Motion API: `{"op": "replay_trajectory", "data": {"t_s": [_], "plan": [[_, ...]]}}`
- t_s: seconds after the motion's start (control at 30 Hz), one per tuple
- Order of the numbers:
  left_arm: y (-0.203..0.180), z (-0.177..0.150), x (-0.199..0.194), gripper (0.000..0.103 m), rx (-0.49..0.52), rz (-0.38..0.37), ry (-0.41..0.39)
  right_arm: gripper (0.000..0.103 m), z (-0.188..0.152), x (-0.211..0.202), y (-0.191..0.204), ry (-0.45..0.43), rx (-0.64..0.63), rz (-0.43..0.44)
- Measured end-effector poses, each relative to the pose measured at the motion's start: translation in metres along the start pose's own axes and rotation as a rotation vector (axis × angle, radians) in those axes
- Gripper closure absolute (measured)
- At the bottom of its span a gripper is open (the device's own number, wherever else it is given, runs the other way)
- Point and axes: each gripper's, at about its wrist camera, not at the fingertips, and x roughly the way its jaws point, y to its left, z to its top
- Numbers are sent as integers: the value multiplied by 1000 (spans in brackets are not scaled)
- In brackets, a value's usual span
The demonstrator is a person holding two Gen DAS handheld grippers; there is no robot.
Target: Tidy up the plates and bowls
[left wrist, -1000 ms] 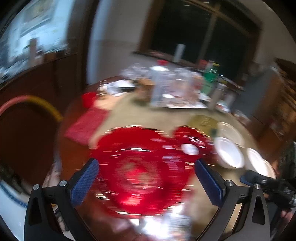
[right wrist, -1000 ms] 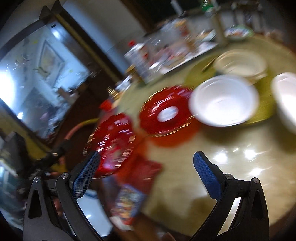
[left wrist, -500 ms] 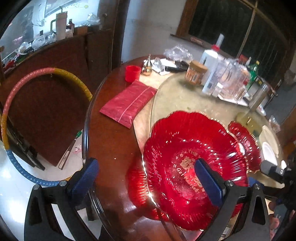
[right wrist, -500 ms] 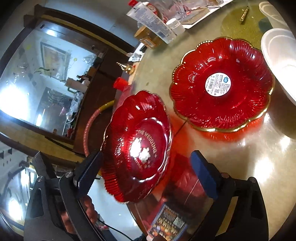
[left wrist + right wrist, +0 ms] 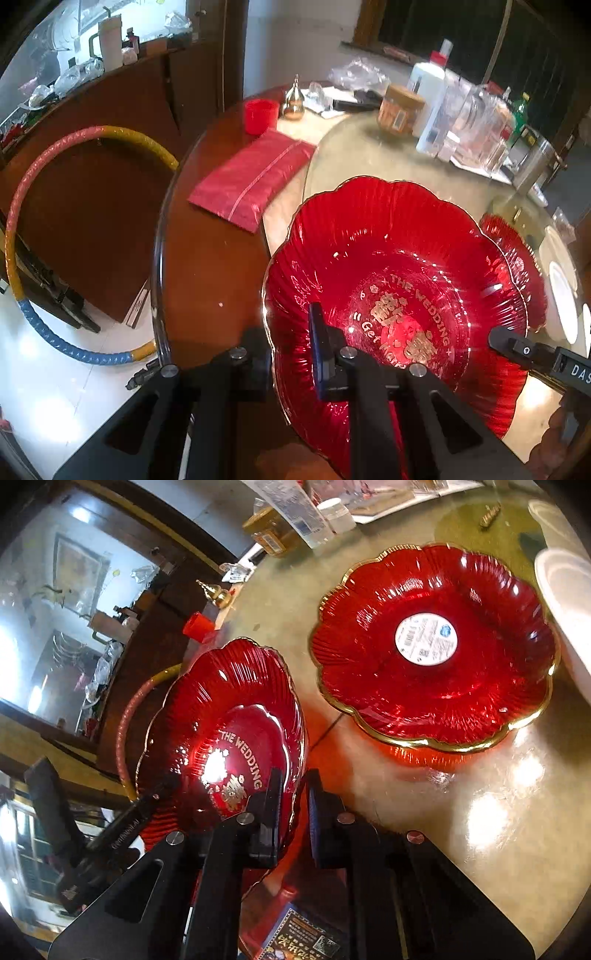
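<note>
Both grippers are clamped onto the same red glass plate, the scalloped one with "THE WEDDING" in gold on its base. In the left wrist view the left gripper (image 5: 291,354) sits at the bottom middle of the frame, fingers drawn in narrow with the wedding plate (image 5: 399,295) rim pinched between them; the plate fills the lower right and seems to carry nothing but its lettering. In the right wrist view the right gripper (image 5: 295,805) is bottom centre, also pinched tight on the plate's edge, and the plate (image 5: 225,738) tilts up on the left side of the frame, over the table edge.

Past it, upper right in the right wrist view, a second red plate (image 5: 436,642) with a gold rim lies flat on the glass tabletop (image 5: 461,812). The only thing in it is a round white sticker (image 5: 426,638) at its centre. Just beside it, at the right edge of the frame, there's a white bowl (image 5: 569,602); I can't see inside.

Further back in the left wrist view: a folded red packet (image 5: 251,181) mid-frame, then a small red cup (image 5: 260,115) above it, contents not visible. Upper right is a clutter of a brown lidded jar (image 5: 400,110), a white bottle (image 5: 428,107) and clear glass jugs (image 5: 480,125). A coloured hoop (image 5: 14,236) leans at the left edge.
</note>
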Motion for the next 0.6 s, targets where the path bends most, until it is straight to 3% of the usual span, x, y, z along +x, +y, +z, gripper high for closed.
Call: {"op": "replay_trajectory", "data": {"t_s": [0.23,0.47,0.57,0.6], "plan": [[-3,10,-13,88,15,-4,-53,91,10,-12,14,-56,-53,-12],[-3,3,7,87,18,-3,-2,91,7,2,7,-22,-32,-26],[-3,-1,15,83,24,10,18,88,7,8,4,1,-27,-24],[-3,-1,17,69,32,8,21,86,6,10,4,9,-23,-14]]}}
